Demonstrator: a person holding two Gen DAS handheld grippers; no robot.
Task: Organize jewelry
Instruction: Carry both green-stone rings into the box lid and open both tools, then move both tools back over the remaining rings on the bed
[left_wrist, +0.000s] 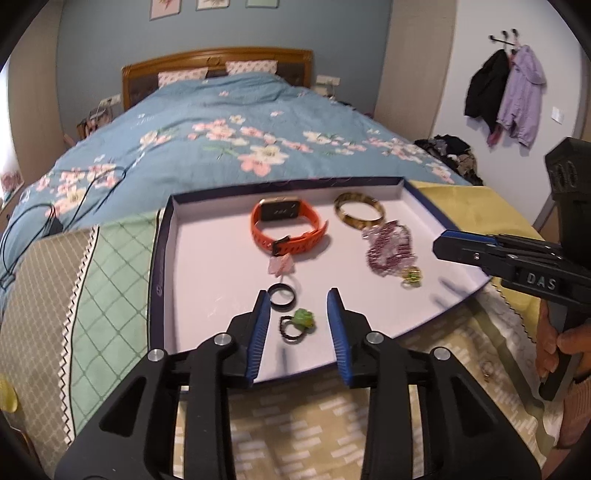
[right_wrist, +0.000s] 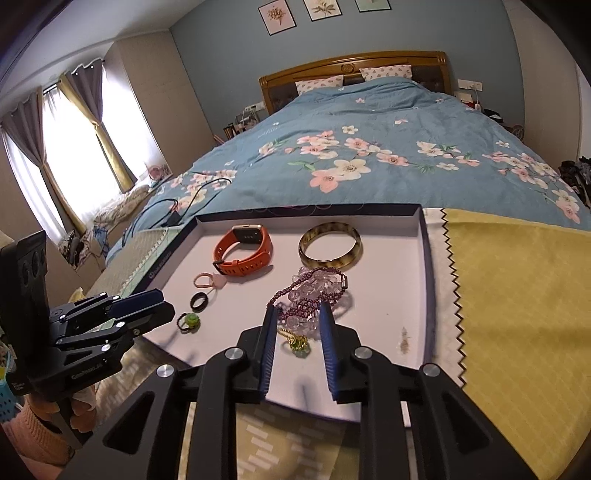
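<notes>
On the bed, the white box lid (left_wrist: 207, 258) collected the jewelry, and both grippers, left gripper (left_wrist: 298, 317) over the green ring (left_wrist: 303, 320), right gripper (right_wrist: 298, 338) over the yellow-green ring (right_wrist: 298, 343), hung with fingers apart, nothing gripped.

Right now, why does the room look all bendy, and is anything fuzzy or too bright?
Both wrist views use fisheye lenses, so the white tray's edges and the walls curve, with dark corners. In the left wrist view the purple bead bracelet looks smeared by motion. In the right wrist view the window is washed out white, while the orange watch stays sharp.
</notes>
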